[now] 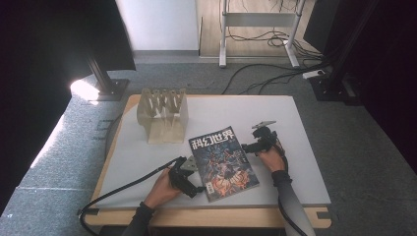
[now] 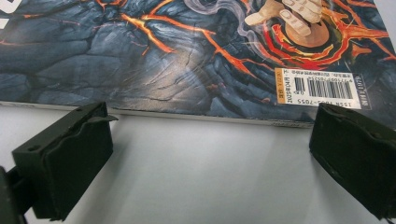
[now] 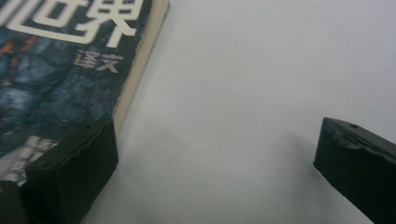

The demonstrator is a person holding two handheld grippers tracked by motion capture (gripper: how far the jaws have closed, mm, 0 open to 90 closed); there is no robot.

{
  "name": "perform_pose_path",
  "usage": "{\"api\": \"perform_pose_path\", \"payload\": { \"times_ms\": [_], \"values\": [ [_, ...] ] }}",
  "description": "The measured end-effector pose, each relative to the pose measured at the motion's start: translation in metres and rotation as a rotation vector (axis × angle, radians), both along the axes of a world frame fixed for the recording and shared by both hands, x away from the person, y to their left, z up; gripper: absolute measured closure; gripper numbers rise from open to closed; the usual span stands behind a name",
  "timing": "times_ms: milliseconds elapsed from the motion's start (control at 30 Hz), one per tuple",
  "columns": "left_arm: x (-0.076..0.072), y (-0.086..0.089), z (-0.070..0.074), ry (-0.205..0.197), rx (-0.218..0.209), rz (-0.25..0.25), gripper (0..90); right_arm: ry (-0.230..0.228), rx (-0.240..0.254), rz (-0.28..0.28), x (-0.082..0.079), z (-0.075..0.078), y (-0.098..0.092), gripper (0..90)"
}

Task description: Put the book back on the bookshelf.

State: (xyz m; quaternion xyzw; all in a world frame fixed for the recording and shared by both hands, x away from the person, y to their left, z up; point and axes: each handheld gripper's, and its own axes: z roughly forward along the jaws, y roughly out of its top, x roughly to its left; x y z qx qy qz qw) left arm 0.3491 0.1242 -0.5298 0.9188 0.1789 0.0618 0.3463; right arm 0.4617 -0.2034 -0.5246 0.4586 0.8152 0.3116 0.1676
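A grey carpeted floor (image 1: 373,147) with loose cables surrounds my white worktop with its pale wooden rim (image 1: 275,110). Near its middle, toward six o'clock, lies the glossy magazine with a dark lava-cracked cover and white title characters (image 1: 223,162), flat and turned slightly clockwise. At eleven o'clock from it stands a pale wooden slotted rack (image 1: 163,114), well apart, with bare white surface between.

My left claw (image 1: 196,189) sits at the magazine's seven o'clock corner. In the left gripper view the left claw (image 2: 210,140) is spread wide with nothing held, and the magazine's long edge (image 2: 187,70) runs across just beyond the jaw tips, bare worktop lying between the jaws.

My right claw (image 1: 244,146) is at the magazine's three o'clock edge. In the right gripper view the right claw (image 3: 215,154) is also wide open and empty; one jaw sits over the cover (image 3: 56,70) right at the page edge, the other over open white surface. From the magazine's three o'clock side to the worktop's rim the surface is free.
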Motion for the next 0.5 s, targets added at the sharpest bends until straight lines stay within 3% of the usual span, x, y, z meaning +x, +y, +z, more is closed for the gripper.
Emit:
{"api": "perform_pose_path", "payload": {
  "times_ms": [200,233,267,500],
  "values": [
    [0.000,0.000,0.000,0.000,0.000,-0.001,0.0,-0.017,0.047,0.023,-0.014,0.016,-0.004,0.0],
    [0.000,0.000,0.000,0.000,0.000,-0.001,0.0,-0.010,0.094,0.036,-0.020,0.019,-0.002,0.0],
    [0.000,0.000,0.000,0.000,0.000,-0.002,0.0,-0.005,0.110,0.048,-0.023,0.020,0.000,0.0],
    [0.000,0.000,0.000,0.000,0.000,-0.002,0.0,0.021,0.131,0.123,-0.034,0.020,0.021,6.0]
  ]
}}
